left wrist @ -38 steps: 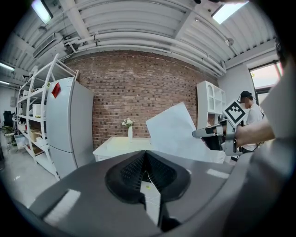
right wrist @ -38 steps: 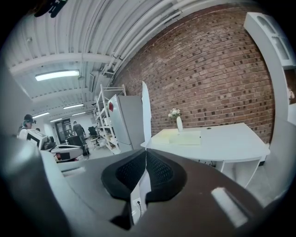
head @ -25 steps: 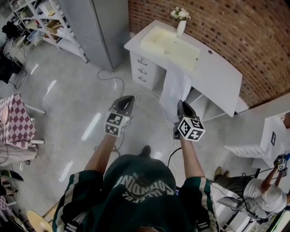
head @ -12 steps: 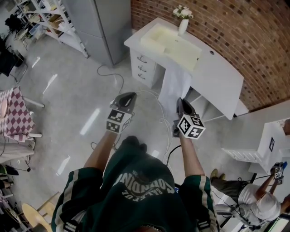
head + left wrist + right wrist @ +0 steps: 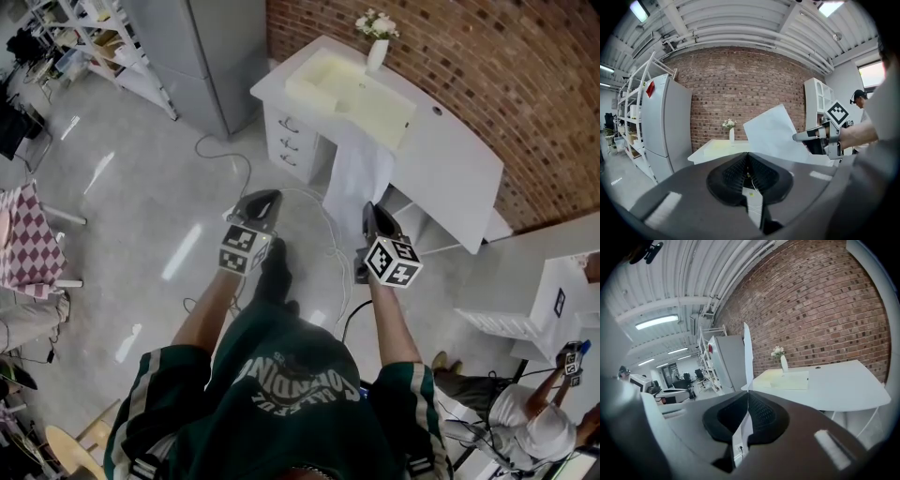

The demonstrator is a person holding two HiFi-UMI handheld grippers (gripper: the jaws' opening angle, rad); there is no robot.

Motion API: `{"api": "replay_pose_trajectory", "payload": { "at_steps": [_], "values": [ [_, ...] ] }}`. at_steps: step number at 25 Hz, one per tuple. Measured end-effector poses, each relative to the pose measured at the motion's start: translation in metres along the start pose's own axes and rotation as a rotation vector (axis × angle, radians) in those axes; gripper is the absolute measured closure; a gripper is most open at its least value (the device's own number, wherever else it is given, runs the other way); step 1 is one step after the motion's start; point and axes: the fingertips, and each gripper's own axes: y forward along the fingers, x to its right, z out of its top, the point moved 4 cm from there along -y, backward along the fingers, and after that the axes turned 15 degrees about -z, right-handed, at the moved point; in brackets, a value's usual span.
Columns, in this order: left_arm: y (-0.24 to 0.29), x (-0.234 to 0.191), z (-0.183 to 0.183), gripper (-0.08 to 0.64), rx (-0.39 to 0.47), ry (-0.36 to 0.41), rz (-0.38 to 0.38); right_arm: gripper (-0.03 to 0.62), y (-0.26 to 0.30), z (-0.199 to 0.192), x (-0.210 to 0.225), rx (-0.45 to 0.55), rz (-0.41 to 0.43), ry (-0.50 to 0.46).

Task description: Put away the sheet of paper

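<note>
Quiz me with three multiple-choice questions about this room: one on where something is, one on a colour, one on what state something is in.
1. Where does the vase of flowers stand?
A. on the floor
B. on the white desk
C. on the metal shelves

2. What colour is the wall behind the desk?
A. red-brown brick
B. plain green
C. yellow tile

3. How do the jaws of the right gripper stand?
A. wide apart, empty
B. shut on the sheet of paper
C. shut on a cable

Answers:
1 B: the vase sits at the desk's back edge.
2 A: rows of brick show in every view.
3 B: the sheet rises straight out of the closed jaws.
</note>
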Motion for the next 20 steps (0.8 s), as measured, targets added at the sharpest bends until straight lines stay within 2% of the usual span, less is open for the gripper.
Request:
{"api": "replay_pose_trajectory", "payload": {
  "at_steps": [8,20],
  "values": [
    [0.036,-0.037,0.000,0.549,-0.005,-0.014,-0.020,0.591,0.043,0.009,0.005,-0.013,-0.017,0.008],
    [0.109,-0.118,0.026,0.549,-0.010,-0.029,-0.069,0.591,0.135,0.052,0.005,-0.032,-0.048,0.010]
  ]
}}
